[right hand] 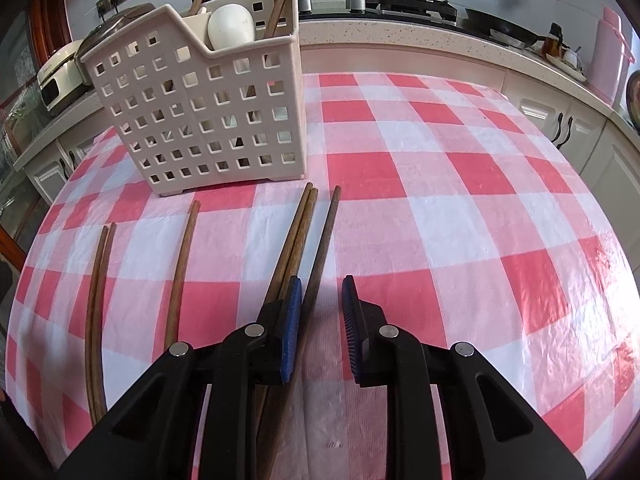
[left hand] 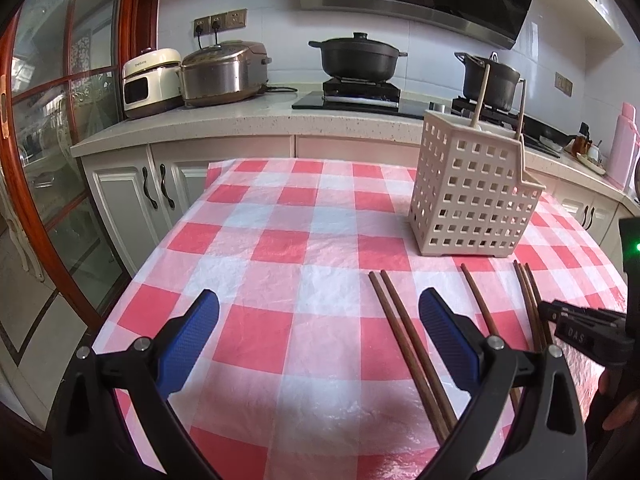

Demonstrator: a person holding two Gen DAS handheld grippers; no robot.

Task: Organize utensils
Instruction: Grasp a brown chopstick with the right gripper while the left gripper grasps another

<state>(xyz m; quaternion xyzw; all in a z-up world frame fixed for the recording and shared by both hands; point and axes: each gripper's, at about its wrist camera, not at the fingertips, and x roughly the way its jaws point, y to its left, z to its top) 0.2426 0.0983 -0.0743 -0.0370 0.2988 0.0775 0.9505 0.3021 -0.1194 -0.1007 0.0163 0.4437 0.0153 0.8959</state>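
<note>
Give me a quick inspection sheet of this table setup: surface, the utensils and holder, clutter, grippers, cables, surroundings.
Surface: red and white checked tablecloth, wrinkled.
Job's things: perforated beige utensil holder upright, holding a white spoon and two sticks; six loose chopsticks on the cloth: a left pair, a single, and three near the right gripper.
Clutter: nothing seen.
Grippers: left gripper open wide above the cloth, holding nothing; right gripper open, with one chopstick between its fingers.
Cables: plugs in the wall sockets.
Surroundings: rice cooker, black pots on the stove, pink flask.
</note>
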